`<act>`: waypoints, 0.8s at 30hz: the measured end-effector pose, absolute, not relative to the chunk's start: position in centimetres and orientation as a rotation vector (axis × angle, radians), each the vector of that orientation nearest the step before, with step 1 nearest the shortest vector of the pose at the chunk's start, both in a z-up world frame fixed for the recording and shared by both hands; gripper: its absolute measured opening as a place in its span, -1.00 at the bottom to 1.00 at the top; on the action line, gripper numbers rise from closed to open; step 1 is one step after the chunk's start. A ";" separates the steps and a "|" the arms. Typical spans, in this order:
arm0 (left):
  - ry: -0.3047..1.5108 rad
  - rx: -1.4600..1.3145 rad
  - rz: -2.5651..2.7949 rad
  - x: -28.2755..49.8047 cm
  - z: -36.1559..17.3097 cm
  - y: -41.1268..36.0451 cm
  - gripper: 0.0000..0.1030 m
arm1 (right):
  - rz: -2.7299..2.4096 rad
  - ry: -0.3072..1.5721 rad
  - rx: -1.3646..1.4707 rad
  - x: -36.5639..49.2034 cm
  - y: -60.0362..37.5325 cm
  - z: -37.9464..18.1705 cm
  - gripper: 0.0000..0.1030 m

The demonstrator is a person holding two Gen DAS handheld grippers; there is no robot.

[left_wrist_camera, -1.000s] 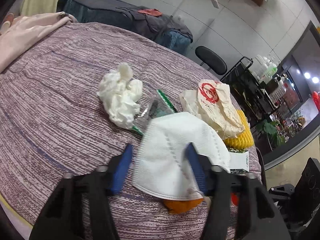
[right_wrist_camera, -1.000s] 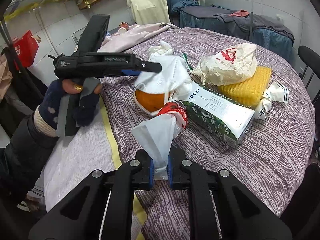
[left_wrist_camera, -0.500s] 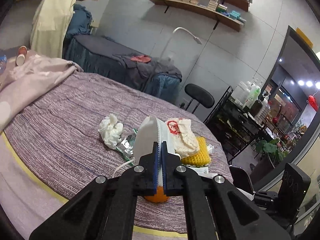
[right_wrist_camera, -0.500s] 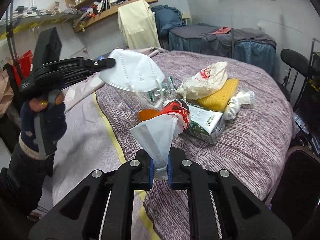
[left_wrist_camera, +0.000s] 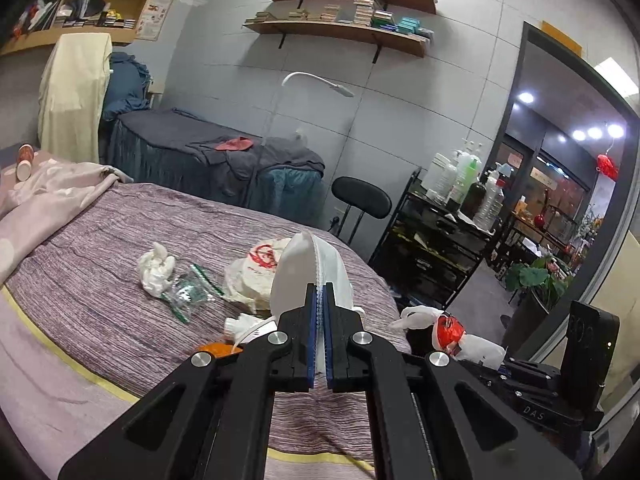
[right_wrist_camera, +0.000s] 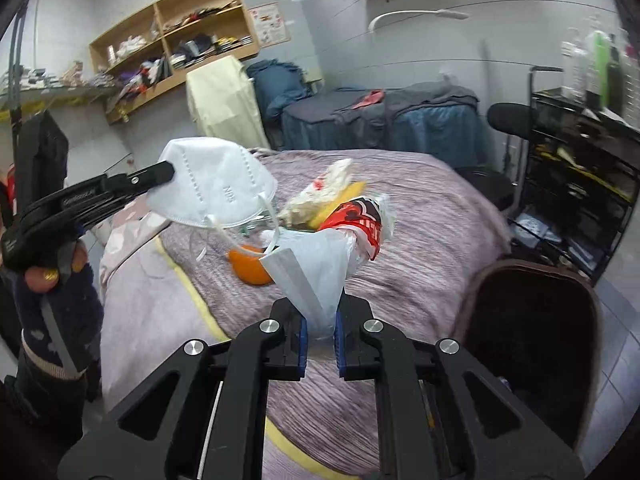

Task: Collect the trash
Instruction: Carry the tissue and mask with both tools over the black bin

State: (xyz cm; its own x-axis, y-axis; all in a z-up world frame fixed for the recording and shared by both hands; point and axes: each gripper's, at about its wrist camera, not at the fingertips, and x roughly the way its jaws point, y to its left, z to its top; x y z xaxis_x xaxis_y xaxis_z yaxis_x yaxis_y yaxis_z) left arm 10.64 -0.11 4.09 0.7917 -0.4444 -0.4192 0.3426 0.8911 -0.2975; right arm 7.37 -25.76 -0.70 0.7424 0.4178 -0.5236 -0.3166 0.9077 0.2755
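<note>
My left gripper (left_wrist_camera: 319, 308) is shut on a white folded face mask (left_wrist_camera: 298, 268), lifted above the purple bed cover. The right wrist view shows that mask (right_wrist_camera: 216, 188) hanging from the left gripper (right_wrist_camera: 170, 170), ear loops dangling. My right gripper (right_wrist_camera: 320, 322) is shut on a white plastic wrapper with a red printed end (right_wrist_camera: 320, 264), held up in the air; the same wrapper (left_wrist_camera: 448, 332) appears at the lower right of the left wrist view. On the bed lie a crumpled tissue (left_wrist_camera: 155, 268), a clear green-edged wrapper (left_wrist_camera: 188, 292), a red-printed plastic bag (left_wrist_camera: 252, 272) and an orange (right_wrist_camera: 250, 266).
A dark round bin (right_wrist_camera: 532, 344) stands beside the bed at lower right. A black stool (left_wrist_camera: 360, 200), a black shelf cart with bottles (left_wrist_camera: 440, 232) and a second dark-covered bed (left_wrist_camera: 208, 152) stand beyond. A pink blanket (left_wrist_camera: 48, 196) lies at the bed's left. A gloved hand (right_wrist_camera: 56, 292) holds the left gripper.
The left gripper closed on the mask and lifted it off the bed, uncovering the orange. Both grippers rose and pulled back from the bed; the right swung toward the bin side, still holding the wrapper.
</note>
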 end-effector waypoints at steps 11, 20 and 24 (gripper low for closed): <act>0.531 -0.150 -0.572 10.4 3.4 -7.8 -0.93 | 0.177 0.647 0.275 5.6 -34.7 -3.5 -0.78; 0.577 -0.118 -0.650 10.8 2.3 -12.6 -0.93 | 0.055 0.759 0.333 5.7 -38.2 -8.7 -0.78; 0.594 -0.100 -0.675 10.8 1.8 -14.5 -0.93 | 0.005 0.804 0.352 6.2 -39.3 -11.0 -0.78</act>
State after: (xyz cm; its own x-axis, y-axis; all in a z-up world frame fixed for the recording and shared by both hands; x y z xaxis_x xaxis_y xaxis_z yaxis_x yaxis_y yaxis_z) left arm 10.84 -14.51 1.85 0.6229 -0.6143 -0.4844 0.5588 0.7827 -0.2740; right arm 6.19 -39.31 -11.03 0.6973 0.1366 -0.7036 0.1286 0.9419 0.3103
